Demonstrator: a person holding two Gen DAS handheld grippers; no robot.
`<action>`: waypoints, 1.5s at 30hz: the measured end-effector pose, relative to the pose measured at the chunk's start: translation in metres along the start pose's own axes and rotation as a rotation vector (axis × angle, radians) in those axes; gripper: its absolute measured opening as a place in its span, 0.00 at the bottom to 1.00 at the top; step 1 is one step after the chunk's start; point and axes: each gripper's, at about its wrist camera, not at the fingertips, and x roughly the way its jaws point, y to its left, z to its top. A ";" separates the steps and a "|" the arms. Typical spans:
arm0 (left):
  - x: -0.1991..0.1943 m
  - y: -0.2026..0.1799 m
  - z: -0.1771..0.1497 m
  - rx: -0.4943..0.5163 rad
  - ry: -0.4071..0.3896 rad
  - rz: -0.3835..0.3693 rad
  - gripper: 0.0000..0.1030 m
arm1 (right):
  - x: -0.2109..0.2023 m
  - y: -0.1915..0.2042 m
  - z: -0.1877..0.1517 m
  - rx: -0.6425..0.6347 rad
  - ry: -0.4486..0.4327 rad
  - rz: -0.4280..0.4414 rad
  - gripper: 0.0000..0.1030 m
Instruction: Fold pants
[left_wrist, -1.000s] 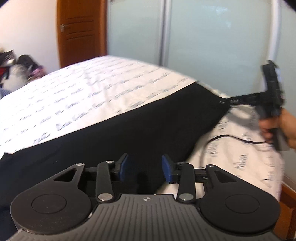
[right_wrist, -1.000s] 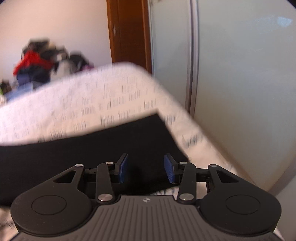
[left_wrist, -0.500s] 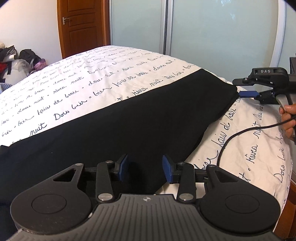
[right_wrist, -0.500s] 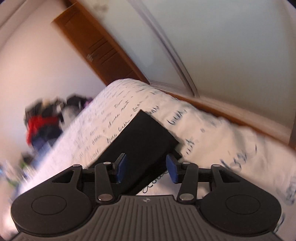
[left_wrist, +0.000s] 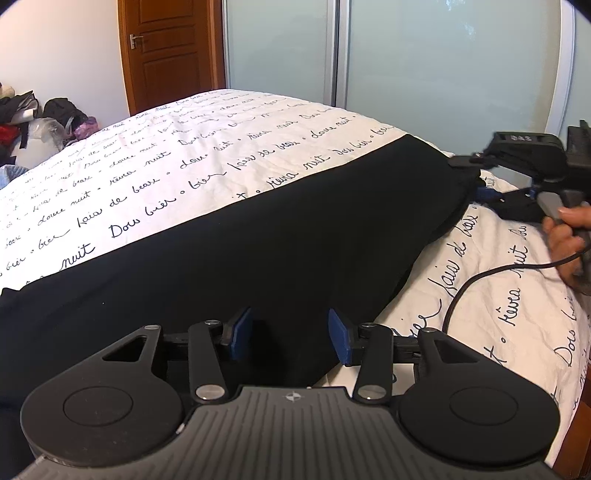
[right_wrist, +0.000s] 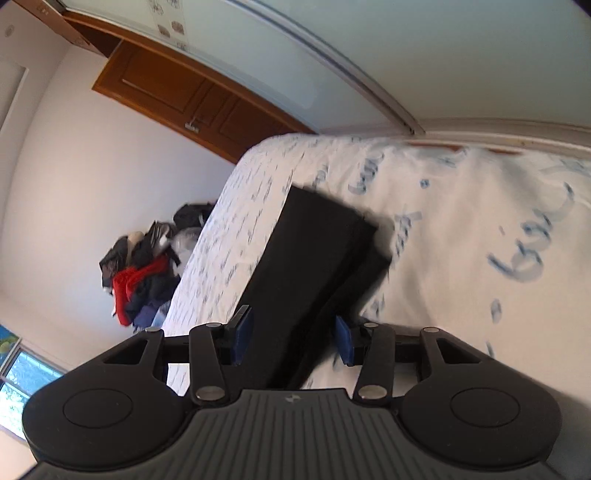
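The black pants lie flat as a long band across the bed, over a white cover printed with dark handwriting. In the left wrist view they run from the lower left up to a narrow end at the right edge of the bed.

The left hand-held gripper hangs just above the near part of the pants, pointing down at them. Its blue pads stand apart with black cloth showing below the gap; nothing is pinched between them. Its jaws have just been opening a little.

The right hand-held gripper shows at the far right of the left view, held by a hand, with a black cable trailing over the cover. Its tips sit at the narrow end of the pants. In its own view the right hand-held gripper is rolled to one side, so the room looks tilted and blurred. There the layered end of the pants reaches down between the two blue pads, but the pads stand clear on both sides and do not press the cloth: the jaws are open around it. Whether the lower tip touches the cloth cannot be told.

A heap of clothes lies against the far wall beside a wooden door.
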 end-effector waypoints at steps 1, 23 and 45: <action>0.000 0.000 0.001 0.001 -0.001 0.001 0.48 | 0.004 0.000 0.003 0.001 -0.016 0.005 0.44; -0.001 0.010 0.006 -0.062 -0.014 0.022 0.55 | 0.029 0.013 0.028 -0.098 -0.040 -0.124 0.27; 0.030 0.080 0.042 -0.684 -0.025 -0.408 0.74 | 0.060 0.152 -0.083 -1.043 -0.074 -0.268 0.10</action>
